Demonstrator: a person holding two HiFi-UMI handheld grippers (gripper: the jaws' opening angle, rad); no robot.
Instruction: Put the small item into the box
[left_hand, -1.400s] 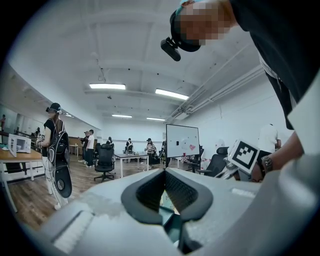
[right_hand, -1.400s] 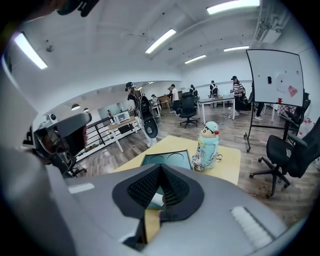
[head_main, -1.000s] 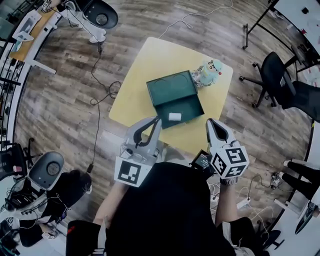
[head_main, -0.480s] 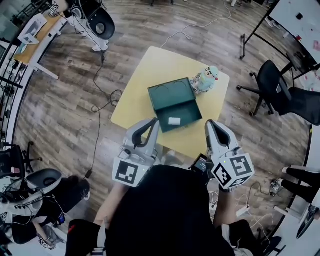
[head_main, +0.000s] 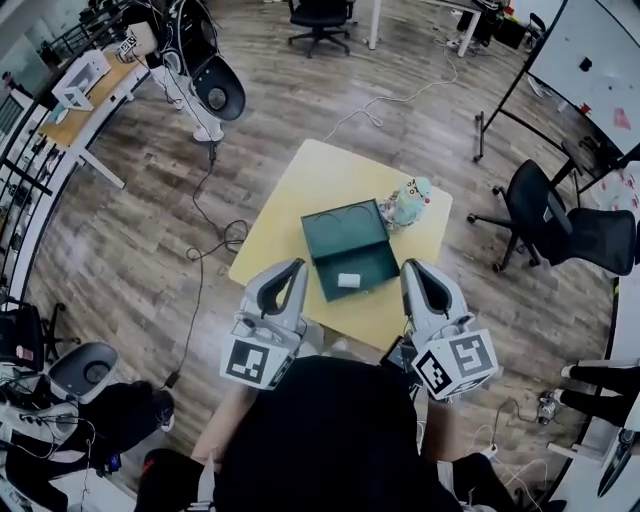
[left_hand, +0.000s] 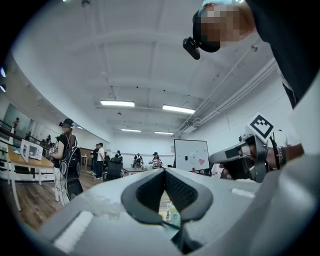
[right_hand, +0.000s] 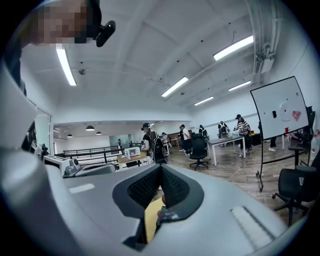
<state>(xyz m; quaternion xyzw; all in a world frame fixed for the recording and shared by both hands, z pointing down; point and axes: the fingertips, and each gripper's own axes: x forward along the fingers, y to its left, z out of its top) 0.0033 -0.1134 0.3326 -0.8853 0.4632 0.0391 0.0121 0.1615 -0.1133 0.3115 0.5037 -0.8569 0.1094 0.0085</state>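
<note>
The open green box (head_main: 350, 250) sits on the yellow table (head_main: 290, 215) with the small white item (head_main: 348, 281) inside its near half. A pale toy figure (head_main: 408, 203) stands just beside the box's far corner. Left gripper (head_main: 297, 263) and right gripper (head_main: 410, 265) hover at the near edge, both closed and empty.

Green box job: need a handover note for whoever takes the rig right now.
Left gripper: shut, empty, held by the near edge of the yellow table.
Right gripper: shut, empty, same side.
Small white item lies inside the open green box; a toy figure stands by the box's far corner.
Done: item is in the box.
To do: nothing of the placing; close the lid only if wanted.
</note>
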